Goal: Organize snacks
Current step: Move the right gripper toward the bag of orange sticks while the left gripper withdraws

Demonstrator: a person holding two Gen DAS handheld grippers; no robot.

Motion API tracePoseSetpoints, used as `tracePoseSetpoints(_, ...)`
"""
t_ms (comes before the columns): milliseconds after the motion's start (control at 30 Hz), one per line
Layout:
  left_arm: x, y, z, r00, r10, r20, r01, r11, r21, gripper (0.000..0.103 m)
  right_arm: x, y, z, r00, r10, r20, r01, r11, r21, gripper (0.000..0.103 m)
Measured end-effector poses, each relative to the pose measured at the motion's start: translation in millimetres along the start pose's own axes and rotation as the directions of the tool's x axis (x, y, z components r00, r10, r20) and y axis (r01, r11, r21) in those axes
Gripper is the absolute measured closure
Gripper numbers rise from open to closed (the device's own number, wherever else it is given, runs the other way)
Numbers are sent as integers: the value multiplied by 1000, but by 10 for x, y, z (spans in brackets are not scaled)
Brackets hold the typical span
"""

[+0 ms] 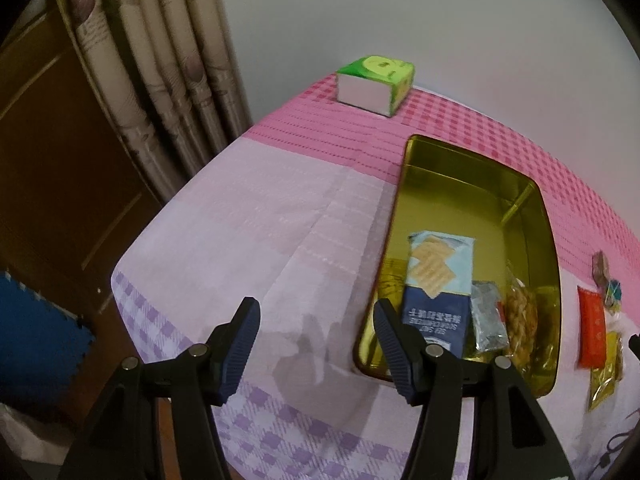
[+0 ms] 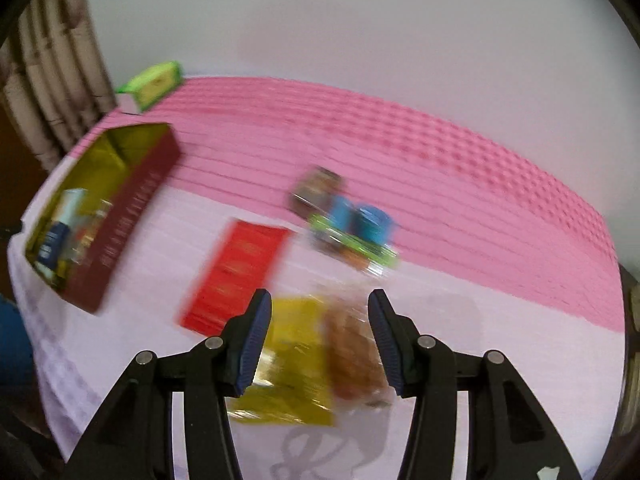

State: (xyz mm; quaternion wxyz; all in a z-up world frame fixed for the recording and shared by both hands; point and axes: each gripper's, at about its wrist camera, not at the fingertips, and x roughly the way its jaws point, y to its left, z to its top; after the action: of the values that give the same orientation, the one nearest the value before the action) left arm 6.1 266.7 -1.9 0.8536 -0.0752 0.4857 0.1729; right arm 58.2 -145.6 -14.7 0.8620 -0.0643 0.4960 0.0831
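An open tin, gold inside (image 1: pixel 460 160) and maroon outside (image 2: pixel 128 220), lies on the cloth. In it are a blue cracker pack (image 1: pixel 436 280), a silver packet (image 1: pixel 486 318) and a clear bag of nuts (image 1: pixel 520 316). My left gripper (image 1: pixel 316 312) is open and empty over the bare cloth just left of the tin. My right gripper (image 2: pixel 320 304) is open above a yellow packet (image 2: pixel 292 364) and a clear bag of brown snacks (image 2: pixel 352 356), holding nothing; this view is blurred. A red packet (image 2: pixel 236 272) lies between them and the tin.
Blue and green packets (image 2: pixel 352 228) lie farther back on the pink-and-white tablecloth (image 1: pixel 280 208). A green tissue box (image 1: pixel 376 84) stands at the far edge by the wall. Curtains (image 1: pixel 160 60) and a brown door are left of the table.
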Motion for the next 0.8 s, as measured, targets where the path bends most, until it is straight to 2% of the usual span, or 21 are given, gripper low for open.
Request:
tracePoseSetpoints(133, -44, -152, -5, 1000, -11, 11, 10, 999, 43, 43, 106, -210, -174, 999, 3, -36, -3, 1000, 10, 55)
tracePoseSetpoints(333, -199, -474, -46, 999, -46, 25, 43, 993, 113, 43, 203, -182, -270, 998, 43, -52, -44, 999, -14, 55)
tracePoseSetpoints(700, -261, -1252, -192, 990, -136, -38, 141, 961, 240, 43, 402, -183, -277, 995, 80, -57, -82, 996, -28, 56)
tracePoseSetpoints(800, -248, -1481, -224, 987, -153, -56, 163, 947, 276, 43, 401, -192, -276, 996, 77, -37, -79, 996, -38, 64)
